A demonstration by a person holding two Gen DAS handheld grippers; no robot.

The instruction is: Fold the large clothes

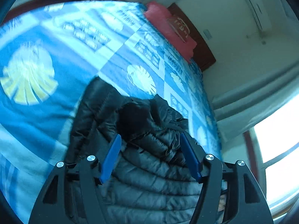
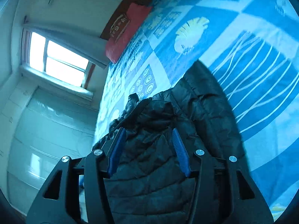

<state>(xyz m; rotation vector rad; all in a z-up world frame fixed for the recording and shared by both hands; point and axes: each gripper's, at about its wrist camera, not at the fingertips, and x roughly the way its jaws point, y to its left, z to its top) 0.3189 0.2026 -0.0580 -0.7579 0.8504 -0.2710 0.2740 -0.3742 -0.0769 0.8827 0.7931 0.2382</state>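
Note:
A black quilted puffer jacket point(image 1: 149, 168) lies bunched on a bed with a blue patterned sheet point(image 1: 46, 97). My left gripper point(image 1: 150, 138) hovers just over the jacket's crumpled upper part, its blue pads point(image 1: 111, 160) spread apart and pressing on nothing. In the right wrist view the same jacket point(image 2: 158, 177) fills the lower middle. My right gripper point(image 2: 147, 132) stands over it too, with its blue pads point(image 2: 180, 152) held apart and the fabric lying loose beneath the gap. Neither gripper pinches the jacket.
A red pillow point(image 1: 168, 28) rests at the head of the bed by a dark wooden headboard point(image 1: 201, 50). A bright window point(image 2: 58, 57) and a pale wall lie beyond the bed's edge. The blue sheet point(image 2: 261, 65) spreads wide around the jacket.

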